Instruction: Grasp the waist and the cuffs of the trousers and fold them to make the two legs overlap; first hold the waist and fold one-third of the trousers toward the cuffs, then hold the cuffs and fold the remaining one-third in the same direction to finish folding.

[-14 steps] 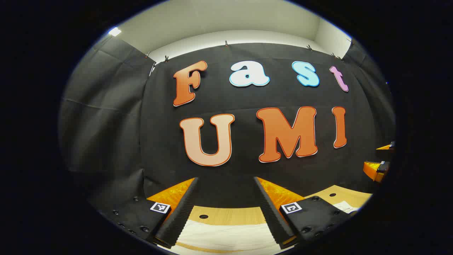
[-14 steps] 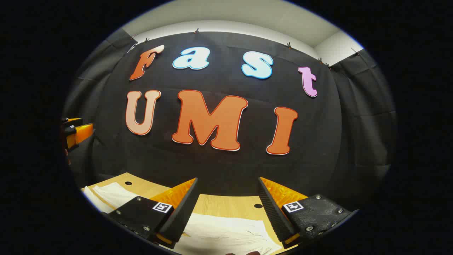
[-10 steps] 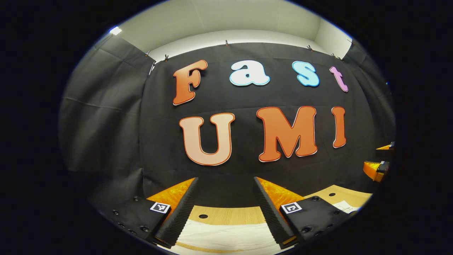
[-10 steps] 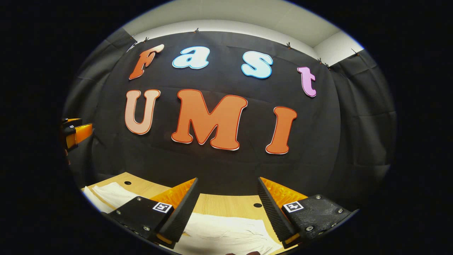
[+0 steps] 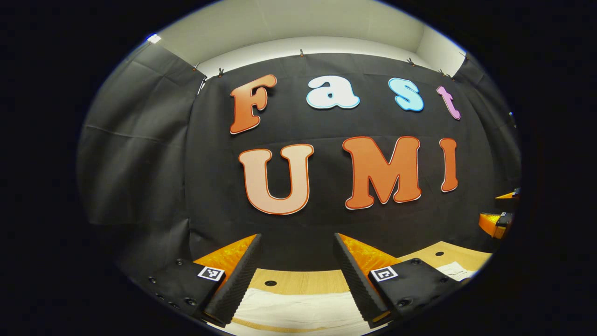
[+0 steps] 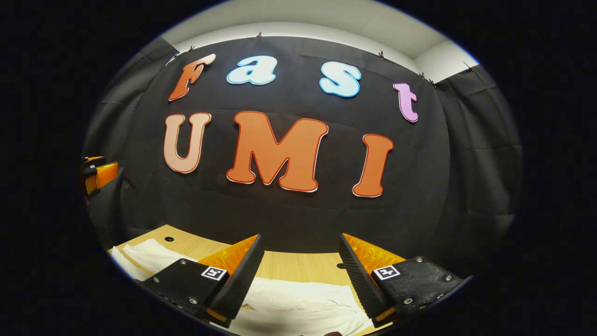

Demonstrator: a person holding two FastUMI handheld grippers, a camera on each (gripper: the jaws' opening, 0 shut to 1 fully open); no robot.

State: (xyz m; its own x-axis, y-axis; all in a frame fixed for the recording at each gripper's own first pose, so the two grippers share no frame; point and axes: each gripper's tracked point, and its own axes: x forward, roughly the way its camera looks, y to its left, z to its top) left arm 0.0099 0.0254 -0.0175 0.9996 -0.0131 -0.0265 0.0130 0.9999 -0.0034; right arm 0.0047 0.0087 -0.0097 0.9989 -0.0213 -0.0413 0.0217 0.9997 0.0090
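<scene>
White trousers (image 5: 298, 305) lie flat on the wooden table (image 5: 303, 281) below my left gripper (image 5: 298, 280), which is open and holds nothing. In the right gripper view the same white trousers (image 6: 298, 305) spread under my open right gripper (image 6: 301, 277), with another stretch of the cloth (image 6: 149, 254) at the lower left. Both grippers hover above the cloth and face the back wall. The other gripper (image 5: 496, 219) shows at the far right edge of the left gripper view, and the other gripper (image 6: 95, 173) at the far left edge of the right gripper view.
The wooden table has small round holes (image 6: 169, 239) near its back edge. A black cloth wall (image 5: 140, 154) closes the booth right behind the table and on both sides.
Both views have tipped slightly downward, so the wall sits a little higher and a bit more of the table and trousers shows. Both grippers stay open.
</scene>
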